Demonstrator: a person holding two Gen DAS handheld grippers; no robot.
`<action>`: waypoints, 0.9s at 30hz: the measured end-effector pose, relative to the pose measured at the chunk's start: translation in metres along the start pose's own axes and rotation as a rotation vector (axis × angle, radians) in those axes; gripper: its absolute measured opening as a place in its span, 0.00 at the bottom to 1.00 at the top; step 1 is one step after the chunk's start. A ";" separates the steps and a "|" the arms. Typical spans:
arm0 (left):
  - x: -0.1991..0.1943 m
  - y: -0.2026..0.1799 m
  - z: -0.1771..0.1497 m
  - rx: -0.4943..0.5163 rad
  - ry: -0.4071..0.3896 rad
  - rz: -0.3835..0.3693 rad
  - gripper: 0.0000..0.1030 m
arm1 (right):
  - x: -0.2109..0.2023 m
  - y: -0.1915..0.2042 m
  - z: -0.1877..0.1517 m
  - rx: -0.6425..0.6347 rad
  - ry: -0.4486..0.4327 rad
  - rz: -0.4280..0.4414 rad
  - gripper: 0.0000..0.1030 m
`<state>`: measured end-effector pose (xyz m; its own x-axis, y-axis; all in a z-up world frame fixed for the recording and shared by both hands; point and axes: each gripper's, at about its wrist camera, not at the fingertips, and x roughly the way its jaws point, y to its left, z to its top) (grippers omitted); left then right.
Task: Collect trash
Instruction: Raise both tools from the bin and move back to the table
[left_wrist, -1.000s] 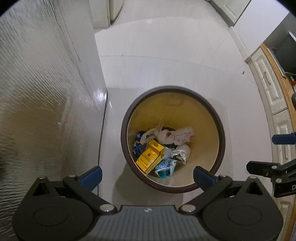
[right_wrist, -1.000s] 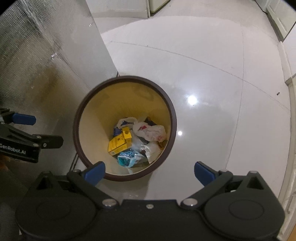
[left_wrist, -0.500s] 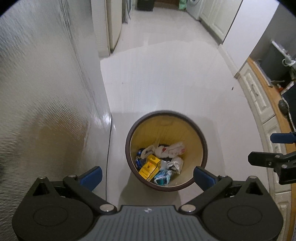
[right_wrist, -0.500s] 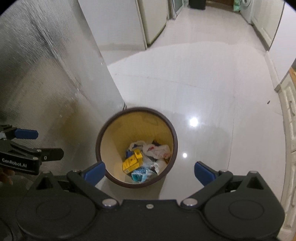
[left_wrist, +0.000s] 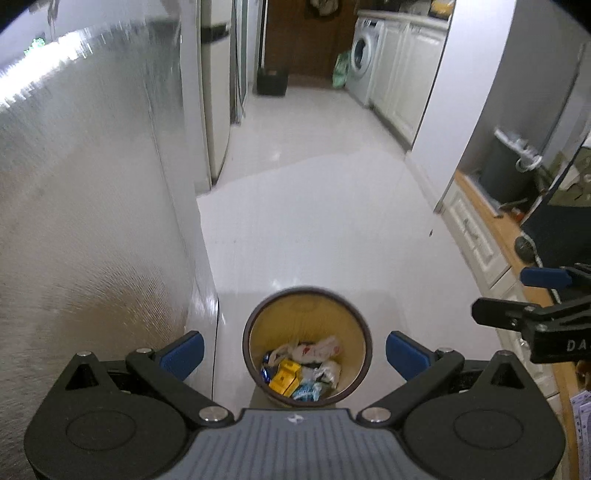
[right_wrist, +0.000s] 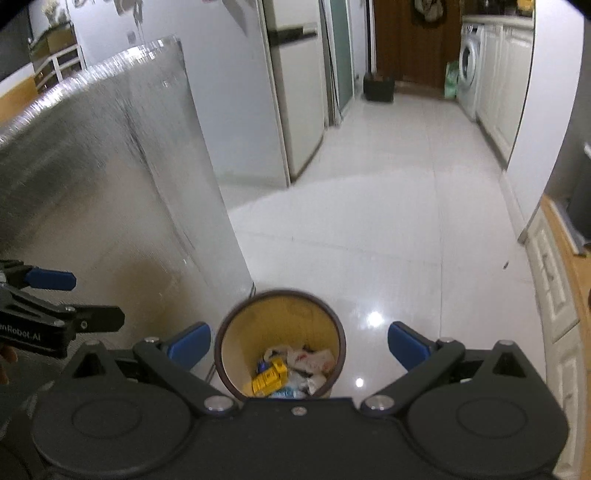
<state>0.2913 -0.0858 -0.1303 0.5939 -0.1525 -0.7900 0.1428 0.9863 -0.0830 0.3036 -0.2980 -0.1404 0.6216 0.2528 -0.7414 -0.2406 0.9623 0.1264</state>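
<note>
1. Floor (left_wrist: 314, 229): white glossy tile running down a corridor. It carries the bin and no loose litter that can be made out in either view, which suggests you are at the scanning stage, looking for the next piece.

2. Textured metallic panel (left_wrist: 92, 221): a tall cabinet or appliance side on your left. The bin stands just beside its lower corner, probably parked there to stay out of the walkway.

3. Trash bin (left_wrist: 307, 345): a round, dark-rimmed container with a yellow inner wall, upright on the floor below and between your two grippers. Its mouth faces up, so drops from above fall straight in.

4. Bin contents: a yellow carton (left_wrist: 283, 380), a white plastic bag (left_wrist: 317, 347) and a blue-green wrapper (left_wrist: 304, 391), all lying at the bottom.

5. Left gripper (left_wrist: 293, 356): jaws spread wide, nothing between them, held well above the bin.

6. Right gripper (right_wrist: 299, 345): likewise wide apart and empty, held level with the other.

View notes: your left wrist camera alone shows the wooden counter (left_wrist: 491, 214) on the right with dark items on it, and sees more of the bin's contents. Your right wrist camera alone shows the panel's top edge and the shelving (right_wrist: 55, 55) behind it. Each view catches the other gripper at its edge.
</note>
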 end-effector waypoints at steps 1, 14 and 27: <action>-0.010 -0.001 -0.001 0.002 -0.018 -0.003 1.00 | -0.009 0.001 0.000 0.004 -0.019 0.003 1.00; -0.156 0.006 -0.016 0.065 -0.297 0.030 1.00 | -0.106 0.047 0.014 -0.013 -0.290 0.046 1.00; -0.272 0.057 -0.016 0.074 -0.526 0.134 1.00 | -0.170 0.120 0.058 -0.034 -0.557 0.171 1.00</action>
<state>0.1248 0.0126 0.0699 0.9238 -0.0555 -0.3788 0.0826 0.9950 0.0555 0.2127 -0.2200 0.0392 0.8678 0.4278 -0.2528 -0.3903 0.9017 0.1861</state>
